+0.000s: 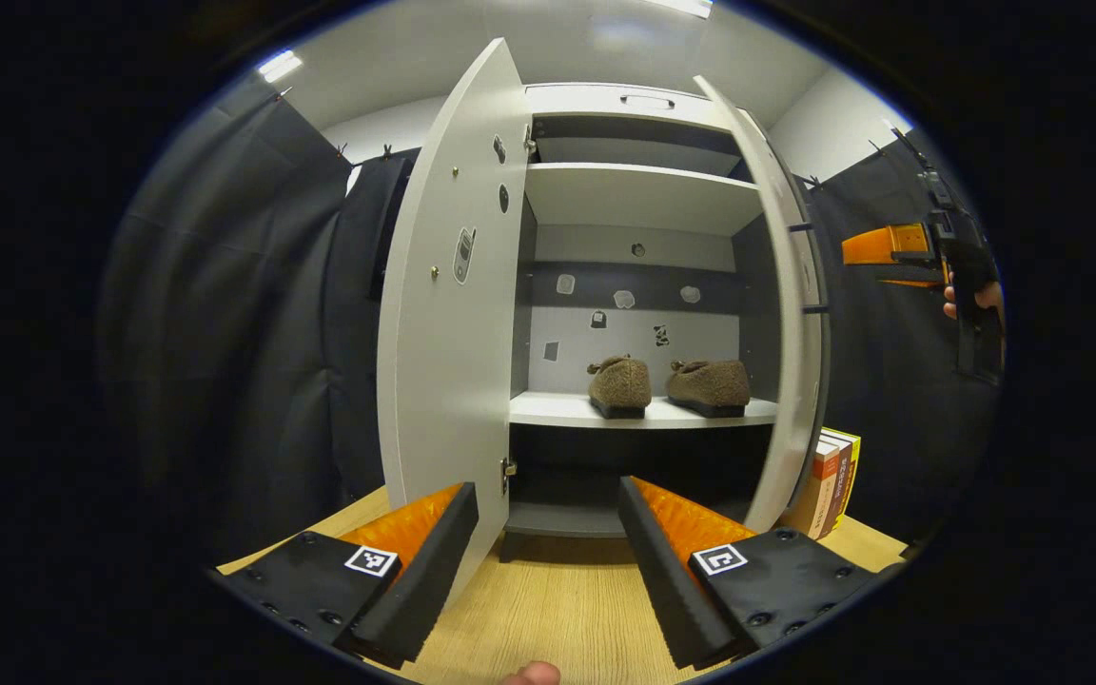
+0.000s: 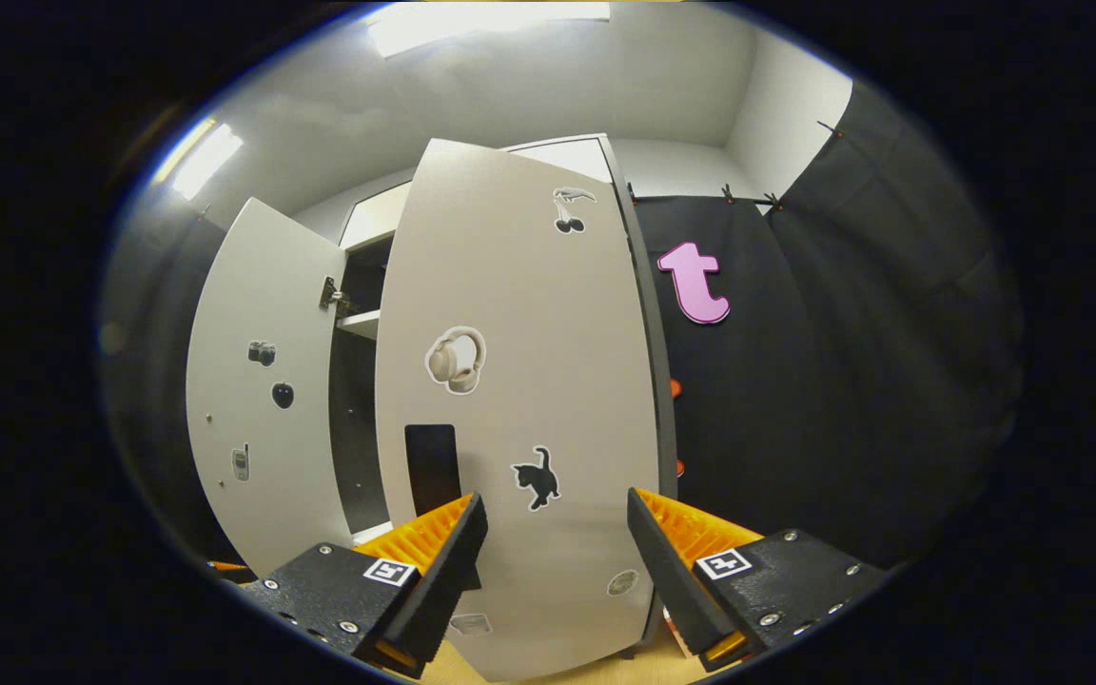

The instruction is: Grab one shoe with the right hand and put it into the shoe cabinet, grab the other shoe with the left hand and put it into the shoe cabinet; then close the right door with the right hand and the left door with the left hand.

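White board makes up the shoe cabinet point(image 1: 638, 195), which stands on a wooden table point(image 1: 557, 599) with both doors swung open. In the left gripper view the left door point(image 1: 448, 314) stands wide and the right door point(image 1: 795, 314) is seen nearly edge-on, with the shelves showing between them. In the right gripper view the right door point(image 2: 519, 400) faces the camera, its outer face stuck with small stickers, and the left door point(image 2: 258, 419) stands open beyond it. Two brown fuzzy shoes sit side by side on the middle shelf, the left shoe point(image 1: 620, 385) just beside the right shoe point(image 1: 710, 383). A few books point(image 1: 829, 480) stand beside the cabinet's right foot. The left gripper point(image 1: 548, 533) hangs in front of the cabinet, fingers apart and holding nothing. The right gripper point(image 2: 556, 533) is close to the right door's outer face, fingers apart too, empty; it also shows far right in the left gripper view point(image 1: 876, 249).
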Tool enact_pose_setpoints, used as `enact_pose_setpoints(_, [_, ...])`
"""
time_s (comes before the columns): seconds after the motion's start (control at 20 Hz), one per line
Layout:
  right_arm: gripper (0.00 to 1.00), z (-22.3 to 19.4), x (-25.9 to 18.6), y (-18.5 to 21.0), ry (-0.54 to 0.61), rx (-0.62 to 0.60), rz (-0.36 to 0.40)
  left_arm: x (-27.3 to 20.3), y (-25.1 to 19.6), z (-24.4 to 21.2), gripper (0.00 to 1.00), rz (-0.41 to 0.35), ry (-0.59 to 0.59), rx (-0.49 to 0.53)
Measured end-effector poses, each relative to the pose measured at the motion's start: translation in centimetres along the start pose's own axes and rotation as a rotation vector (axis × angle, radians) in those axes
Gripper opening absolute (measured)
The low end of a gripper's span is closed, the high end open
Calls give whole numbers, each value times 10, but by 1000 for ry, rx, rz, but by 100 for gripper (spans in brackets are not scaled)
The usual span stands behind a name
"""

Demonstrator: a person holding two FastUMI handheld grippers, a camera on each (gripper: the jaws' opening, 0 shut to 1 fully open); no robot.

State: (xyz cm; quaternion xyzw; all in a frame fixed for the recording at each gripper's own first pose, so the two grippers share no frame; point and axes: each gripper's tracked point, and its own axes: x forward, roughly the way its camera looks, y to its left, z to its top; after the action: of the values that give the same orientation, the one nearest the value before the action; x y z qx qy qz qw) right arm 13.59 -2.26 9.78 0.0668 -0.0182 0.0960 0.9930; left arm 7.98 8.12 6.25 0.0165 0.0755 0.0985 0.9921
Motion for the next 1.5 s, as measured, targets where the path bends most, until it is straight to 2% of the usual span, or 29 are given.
enact_pose_setpoints(0.05, [92,-1,2,2,5,-14,4,0,1,1,99,1,-1,2])
enact_pose_setpoints(0.1, [92,-6,4,5,16,-30,7,-1,1,1,97,3,-2,4])
enact_pose_setpoints(0.15, [92,-11,5,9,31,-47,11,-2,2,1,99,5,-1,4])
enact_pose_setpoints(0.3, [92,-25,15,20,68,-68,23,-2,1,1,97,2,1,0])
enact_pose_setpoints(0.45, [92,-29,24,33,54,-67,58,-3,2,-1,99,6,6,4])
enact_pose_setpoints(0.65, [92,-43,38,45,77,-94,74,-4,7,2,97,18,-4,7])
enact_pose_setpoints(0.85, [92,-45,50,49,79,-152,55,-2,11,4,99,30,-11,8])
enact_pose_setpoints(1.05, [92,-51,64,52,105,-201,31,-1,12,2,97,33,-11,-3])
enact_pose_setpoints(1.2, [92,-57,72,54,118,-178,13,1,13,3,94,32,-13,-7])
enact_pose_setpoints(1.25, [92,-58,72,54,123,-164,11,2,14,2,97,33,-13,-8])
enact_pose_setpoints(1.5, [92,-63,80,56,122,-125,21,2,16,1,94,29,-7,-8])
